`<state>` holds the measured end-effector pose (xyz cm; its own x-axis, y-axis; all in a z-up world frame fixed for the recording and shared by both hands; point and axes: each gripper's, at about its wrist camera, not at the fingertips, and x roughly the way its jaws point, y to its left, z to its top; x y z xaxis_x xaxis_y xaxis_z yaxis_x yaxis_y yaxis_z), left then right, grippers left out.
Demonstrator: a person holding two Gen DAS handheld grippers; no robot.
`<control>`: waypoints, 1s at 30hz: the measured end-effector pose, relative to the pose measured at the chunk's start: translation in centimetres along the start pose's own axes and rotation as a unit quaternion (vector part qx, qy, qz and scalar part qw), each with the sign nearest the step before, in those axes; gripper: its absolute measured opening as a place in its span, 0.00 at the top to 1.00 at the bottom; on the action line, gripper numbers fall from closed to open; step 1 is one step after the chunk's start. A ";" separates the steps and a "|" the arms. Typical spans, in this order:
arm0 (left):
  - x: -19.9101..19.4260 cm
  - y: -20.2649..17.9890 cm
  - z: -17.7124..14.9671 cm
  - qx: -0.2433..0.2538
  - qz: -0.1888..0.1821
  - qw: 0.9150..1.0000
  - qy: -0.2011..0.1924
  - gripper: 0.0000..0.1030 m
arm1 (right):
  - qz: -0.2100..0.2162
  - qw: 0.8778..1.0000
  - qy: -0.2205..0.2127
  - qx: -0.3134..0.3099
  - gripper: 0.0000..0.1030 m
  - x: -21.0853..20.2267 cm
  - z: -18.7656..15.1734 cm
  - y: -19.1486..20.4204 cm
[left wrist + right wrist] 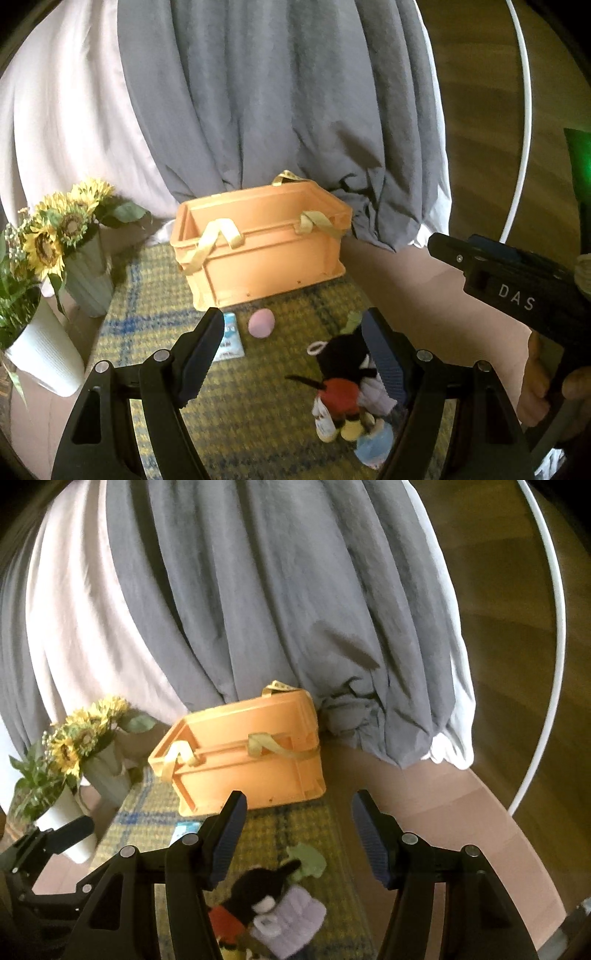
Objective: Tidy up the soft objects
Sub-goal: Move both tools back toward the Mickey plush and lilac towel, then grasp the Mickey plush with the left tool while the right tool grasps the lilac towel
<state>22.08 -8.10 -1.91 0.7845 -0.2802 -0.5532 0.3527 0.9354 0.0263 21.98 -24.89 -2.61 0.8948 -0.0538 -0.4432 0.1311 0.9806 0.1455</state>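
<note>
Both grippers – left (pixel 291 354), right (pixel 297 834) – hang apart and empty over the soft toys (pixel 345 387), heaped on the mat just before the orange basket (pixel 258 243). Risk: jaws snag several tangled toys together.

A: Beyond the tongs, that orange crate (pixel 258 254)?
B: Matt moulded plastic, with satiny ribbon handles (pixel 210 243).
A: Under them?
B: A coarse woven mat (pixel 155 325); the mouse toy (pixel 341 384) is plush, the lilac piece (pixel 295 919) beside it fuzzy knit.
</note>
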 end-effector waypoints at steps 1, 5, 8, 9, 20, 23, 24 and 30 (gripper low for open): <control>-0.1 -0.1 -0.2 0.000 0.000 1.000 0.001 0.26 | -0.001 1.000 0.002 -0.001 0.41 -0.2 -0.3 -0.1; -0.2 -0.7 -0.9 -0.001 -0.006 1.000 0.008 0.26 | -0.004 1.000 0.009 0.000 0.41 -0.6 -1.1 -0.5; -0.1 -1.3 -1.5 0.004 -0.006 1.000 0.014 0.26 | -0.003 1.000 0.014 0.004 0.41 -0.8 -1.7 -0.9; 0.0 -1.5 -1.7 0.006 -0.007 1.000 0.017 0.26 | -0.003 1.000 0.016 0.004 0.41 -0.8 -2.0 -1.0; 2.1 -2.4 -3.6 0.000 -0.014 0.998 0.063 0.26 | 0.007 0.998 0.063 0.020 0.41 0.9 -4.4 -2.4; 3.1 -2.5 -4.3 -0.006 -0.016 0.996 0.082 0.26 | 0.010 0.997 0.078 0.026 0.41 1.8 -5.1 -2.9; 3.3 -2.5 -4.5 -0.006 -0.016 0.996 0.087 0.26 | 0.010 0.996 0.084 0.026 0.41 2.2 -5.3 -3.0; 5.1 -2.6 -5.7 -0.012 -0.014 0.993 0.118 0.26 | 0.016 0.993 0.117 0.030 0.41 4.2 -6.9 -3.5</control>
<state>22.29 -10.73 -9.53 0.6330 -0.2496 -0.7328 0.3579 0.9337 -0.0089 22.29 -27.21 -11.08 0.7768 0.0294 -0.6291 0.1351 0.9679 0.2120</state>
